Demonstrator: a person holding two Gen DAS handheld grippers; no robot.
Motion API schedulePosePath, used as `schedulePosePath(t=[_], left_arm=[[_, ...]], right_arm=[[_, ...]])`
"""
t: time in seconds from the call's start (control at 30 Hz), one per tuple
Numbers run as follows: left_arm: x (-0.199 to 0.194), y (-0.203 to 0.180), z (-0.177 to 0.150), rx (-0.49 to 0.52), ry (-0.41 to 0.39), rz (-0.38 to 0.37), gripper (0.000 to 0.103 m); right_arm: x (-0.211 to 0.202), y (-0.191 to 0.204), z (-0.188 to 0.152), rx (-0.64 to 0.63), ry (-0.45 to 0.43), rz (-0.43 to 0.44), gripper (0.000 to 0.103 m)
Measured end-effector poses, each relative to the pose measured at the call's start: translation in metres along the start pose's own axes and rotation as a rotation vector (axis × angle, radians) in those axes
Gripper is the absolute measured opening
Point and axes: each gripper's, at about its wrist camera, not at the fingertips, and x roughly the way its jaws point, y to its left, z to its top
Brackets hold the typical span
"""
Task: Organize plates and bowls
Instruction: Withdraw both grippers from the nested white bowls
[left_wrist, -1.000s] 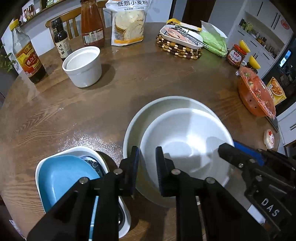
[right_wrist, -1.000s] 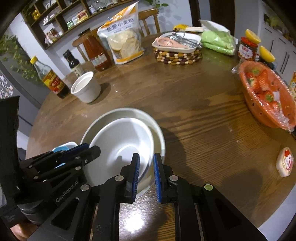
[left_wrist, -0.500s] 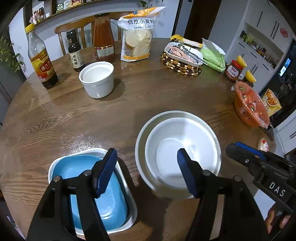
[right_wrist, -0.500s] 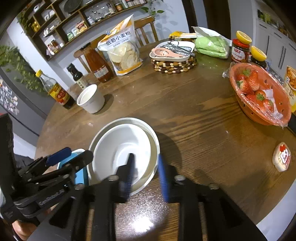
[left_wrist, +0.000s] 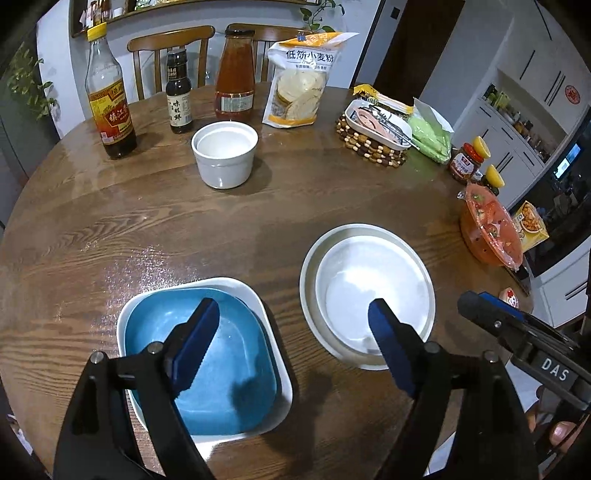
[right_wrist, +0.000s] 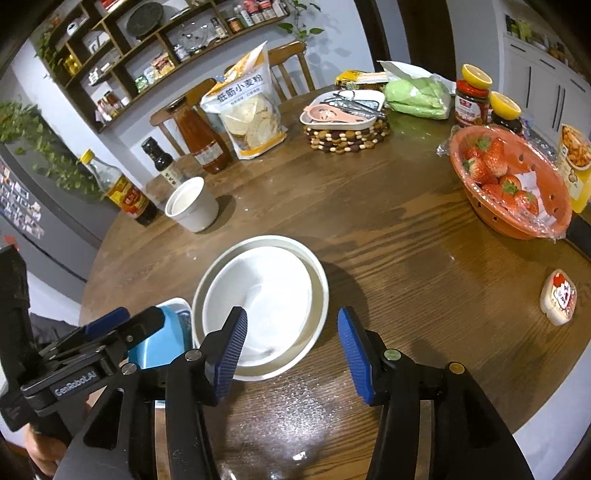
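Note:
A white round bowl (left_wrist: 373, 291) (right_wrist: 266, 295) sits nested in a larger white round dish (left_wrist: 308, 266) (right_wrist: 321, 295) on the wooden table. To its left, a blue square dish (left_wrist: 229, 369) (right_wrist: 162, 343) lies inside a white square dish (left_wrist: 275, 343). My left gripper (left_wrist: 291, 306) hovers above the gap between the two stacks, jaws opening, nothing between them. My right gripper (right_wrist: 291, 314) hangs over the round stack's near rim, jaws also opening, touching nothing. A white ramekin (left_wrist: 224, 153) (right_wrist: 192, 205) stands farther back.
Sauce bottles (left_wrist: 110, 107), a flour bag (left_wrist: 299, 85), a beaded trivet with a utensil dish (left_wrist: 373, 136), jars (left_wrist: 465, 162) and an orange strawberry basket (right_wrist: 509, 181) ring the far and right sides. A small packet (right_wrist: 557, 297) lies near the right edge.
Both grippers went from nearly shut at the white bowl's rim to wide apart, letting it go. Both rose and drew back, the left more. The bowl stays in the larger dish.

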Motion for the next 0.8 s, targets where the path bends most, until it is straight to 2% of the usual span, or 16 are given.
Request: schedulePosePath(t=[0.33, 0.6, 0.8], left_arm=[[-0.017, 0.012, 0.007, -0.024, -0.047, 0.044, 0.083], [-0.036, 0.042, 0.005, -0.084, -0.084, 0.129, 0.083], [-0.043, 0.06, 0.009, -0.131, -0.086, 0.149, 0.083]], right_arm=[[-0.004, 0.007, 0.0, -0.026, -0.009, 0.076, 0.053], [0.0, 0.016, 0.008, -0.042, -0.009, 0.125, 0.053], [0.005, 0.029, 0.02, -0.078, 0.007, 0.142, 0.053]])
